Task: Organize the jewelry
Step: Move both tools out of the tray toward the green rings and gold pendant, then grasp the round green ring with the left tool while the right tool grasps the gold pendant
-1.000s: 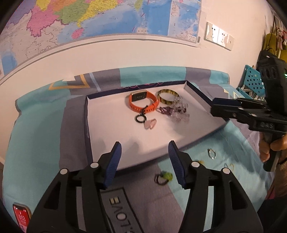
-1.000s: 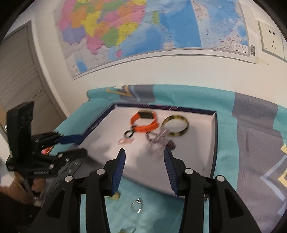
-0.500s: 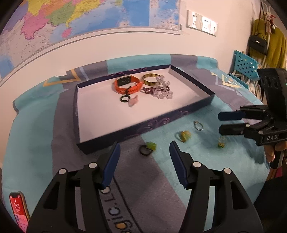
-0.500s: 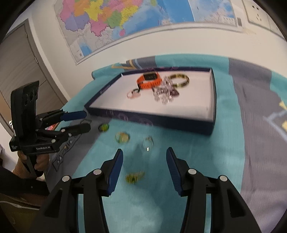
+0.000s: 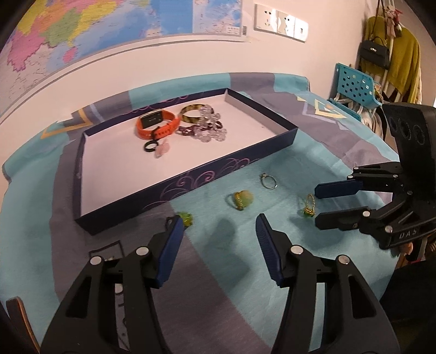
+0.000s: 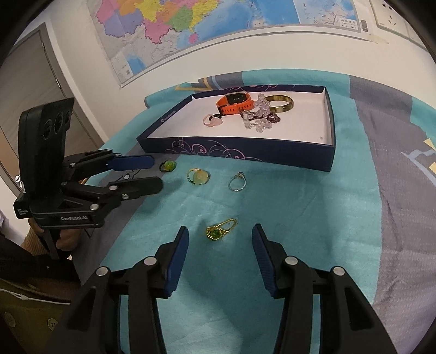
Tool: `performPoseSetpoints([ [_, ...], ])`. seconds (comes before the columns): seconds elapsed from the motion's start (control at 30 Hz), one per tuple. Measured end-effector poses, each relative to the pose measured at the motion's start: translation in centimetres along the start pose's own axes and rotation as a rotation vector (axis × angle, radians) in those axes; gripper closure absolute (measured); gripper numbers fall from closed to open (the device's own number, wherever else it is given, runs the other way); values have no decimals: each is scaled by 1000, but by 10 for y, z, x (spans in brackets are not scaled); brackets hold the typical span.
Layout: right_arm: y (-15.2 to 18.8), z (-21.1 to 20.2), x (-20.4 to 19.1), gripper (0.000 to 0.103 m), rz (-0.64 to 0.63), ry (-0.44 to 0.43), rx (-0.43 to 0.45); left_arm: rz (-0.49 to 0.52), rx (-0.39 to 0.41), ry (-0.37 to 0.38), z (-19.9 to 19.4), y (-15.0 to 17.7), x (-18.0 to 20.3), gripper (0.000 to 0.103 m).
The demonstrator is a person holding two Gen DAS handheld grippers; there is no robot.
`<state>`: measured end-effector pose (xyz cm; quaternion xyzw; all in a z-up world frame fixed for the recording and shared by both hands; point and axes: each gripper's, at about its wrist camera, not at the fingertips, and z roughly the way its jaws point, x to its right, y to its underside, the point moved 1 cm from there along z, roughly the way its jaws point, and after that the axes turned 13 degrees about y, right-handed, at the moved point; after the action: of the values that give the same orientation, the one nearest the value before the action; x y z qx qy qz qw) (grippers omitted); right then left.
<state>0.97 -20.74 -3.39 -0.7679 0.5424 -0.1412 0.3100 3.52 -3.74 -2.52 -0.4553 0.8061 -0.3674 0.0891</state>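
4 rings (image 6: 238,181) loose on the teal cloth (image 6: 313,212) before the navy tray (image 6: 330,117), left gripper (image 5: 218,231) and right gripper (image 6: 220,239) jaws apart, closing, empty, gold ring (image 6: 220,231) ahead of right jaws

Home bedroom, patterned bedspread (image 5: 340,152), wall map (image 6: 190,24), handbag (image 5: 374,53) hanging with clothes

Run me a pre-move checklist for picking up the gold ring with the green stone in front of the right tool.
1. Gold ring with green stone lies between the right tool tips' line: ok.
2. Right tool empty, jaws closing, pads not yet on the ring: ok.
3. Left tool clear of that ring: ok.
4. Dark blue box has bare white floor to take it: ok.
5. Silver ring apart from the target: ok.
6. Ring lying flat or tilted on the teal cloth: cannot tell.
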Motion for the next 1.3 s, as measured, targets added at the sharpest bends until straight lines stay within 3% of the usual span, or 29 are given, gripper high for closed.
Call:
performPoseSetpoints([
  [0.23,-1,4,-9,70,-28,30,0,3,-26,40,16,-9,2,56],
  [0.5,-2,5,-3,91,-17,48,-1,-13,-63,87,36,-17,2,68],
  [0.77,-2,5,-2,93,-21,56,5,-39,-76,94,41,-17,1,87],
  [1.3,-3,2,-1,93,-24,70,21,-55,-58,88,34,-13,4,88],
])
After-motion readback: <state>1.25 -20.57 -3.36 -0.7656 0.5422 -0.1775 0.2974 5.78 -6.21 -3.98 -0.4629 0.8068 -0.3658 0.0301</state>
